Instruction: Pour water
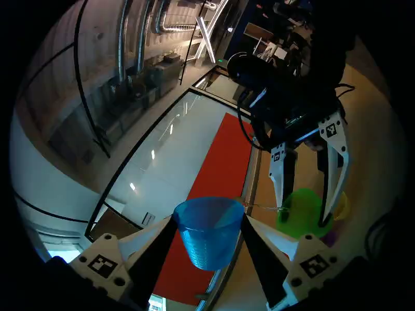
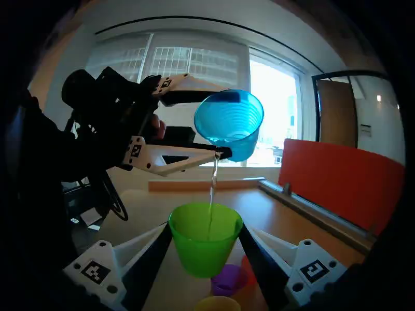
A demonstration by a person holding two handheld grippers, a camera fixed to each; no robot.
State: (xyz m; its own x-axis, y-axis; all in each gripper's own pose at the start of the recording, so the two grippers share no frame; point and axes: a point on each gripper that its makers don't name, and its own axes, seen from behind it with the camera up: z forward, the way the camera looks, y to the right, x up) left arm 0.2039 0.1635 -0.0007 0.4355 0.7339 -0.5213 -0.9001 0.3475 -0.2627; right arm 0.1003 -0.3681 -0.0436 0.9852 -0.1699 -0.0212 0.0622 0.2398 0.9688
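Probably light, thin-walled and easily squashed, the blue cup [image 1: 210, 241] sits gripped mid-wall between the left gripper's [image 1: 209, 228] closed jaws, tipped above the right gripper's [image 2: 205, 234] jaws, which clamp the green cup [image 2: 205, 254] catching the water [image 2: 211, 186] stream.

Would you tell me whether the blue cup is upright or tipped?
Tipped. The blue cup, held by the left claw, faces sideways, and a thin stream runs from its rim into the green cup.

Glossy plastic blue cup [image 2: 229, 122], green cup [image 2: 205, 243]
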